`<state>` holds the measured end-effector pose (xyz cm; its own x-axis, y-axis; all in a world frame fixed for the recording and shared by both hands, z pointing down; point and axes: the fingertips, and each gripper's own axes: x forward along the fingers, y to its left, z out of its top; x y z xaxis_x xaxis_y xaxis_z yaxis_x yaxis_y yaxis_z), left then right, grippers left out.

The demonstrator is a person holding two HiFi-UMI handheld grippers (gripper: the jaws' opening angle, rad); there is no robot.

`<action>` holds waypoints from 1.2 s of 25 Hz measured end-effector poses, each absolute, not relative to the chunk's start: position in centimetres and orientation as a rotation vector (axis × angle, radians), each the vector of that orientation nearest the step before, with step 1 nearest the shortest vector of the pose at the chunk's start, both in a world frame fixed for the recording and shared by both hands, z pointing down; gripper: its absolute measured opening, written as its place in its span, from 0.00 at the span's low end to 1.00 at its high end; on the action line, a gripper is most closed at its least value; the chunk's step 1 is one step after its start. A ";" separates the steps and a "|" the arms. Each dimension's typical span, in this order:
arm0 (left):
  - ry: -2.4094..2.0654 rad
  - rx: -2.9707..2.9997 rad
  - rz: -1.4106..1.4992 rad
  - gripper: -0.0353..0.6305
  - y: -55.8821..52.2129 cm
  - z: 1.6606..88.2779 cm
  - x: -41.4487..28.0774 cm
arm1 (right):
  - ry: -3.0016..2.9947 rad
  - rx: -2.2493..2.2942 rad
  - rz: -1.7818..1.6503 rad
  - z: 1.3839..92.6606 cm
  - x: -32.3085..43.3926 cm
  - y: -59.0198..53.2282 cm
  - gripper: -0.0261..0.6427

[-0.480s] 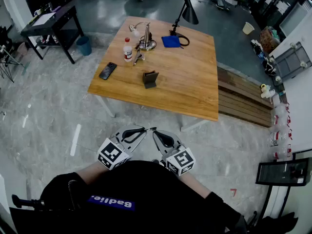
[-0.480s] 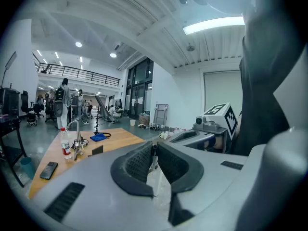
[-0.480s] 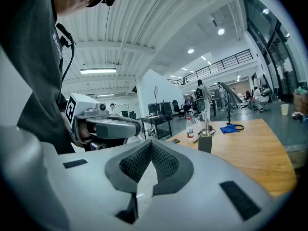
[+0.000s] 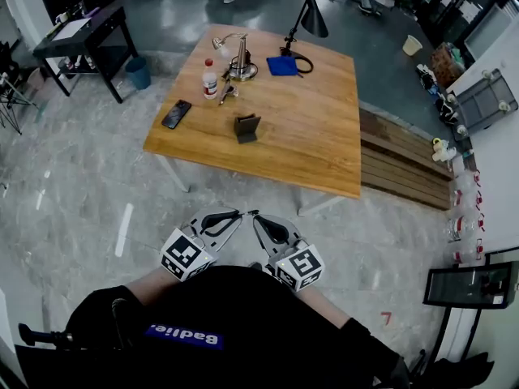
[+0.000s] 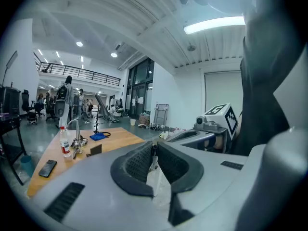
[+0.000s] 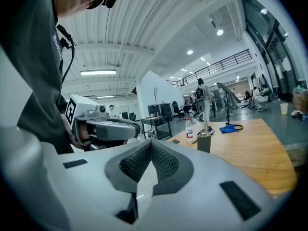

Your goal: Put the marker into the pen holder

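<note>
Pickup not begun, I judge; I must close in first.
Left tool (image 5: 154, 147) and right tool (image 6: 150, 142) pinched together, empty, well short of the pen holder (image 4: 247, 128).

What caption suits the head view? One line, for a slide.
Left gripper and right gripper, shut, held close to the body, short of the wooden table bearing the pen holder.
</note>
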<state>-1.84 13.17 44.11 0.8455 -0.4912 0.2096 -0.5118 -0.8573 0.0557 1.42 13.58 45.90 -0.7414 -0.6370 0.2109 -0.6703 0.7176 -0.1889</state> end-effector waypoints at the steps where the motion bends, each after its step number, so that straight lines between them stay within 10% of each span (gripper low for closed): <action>1: -0.795 2.911 0.287 0.12 13.2 44.1 -1.7 | -2.791 1.068 0.387 45.9 1.6 13.6 0.05; 30: -0.959 2.869 0.231 0.12 8.0 44.5 1.5 | -2.806 1.050 0.384 47.7 7.2 8.8 0.05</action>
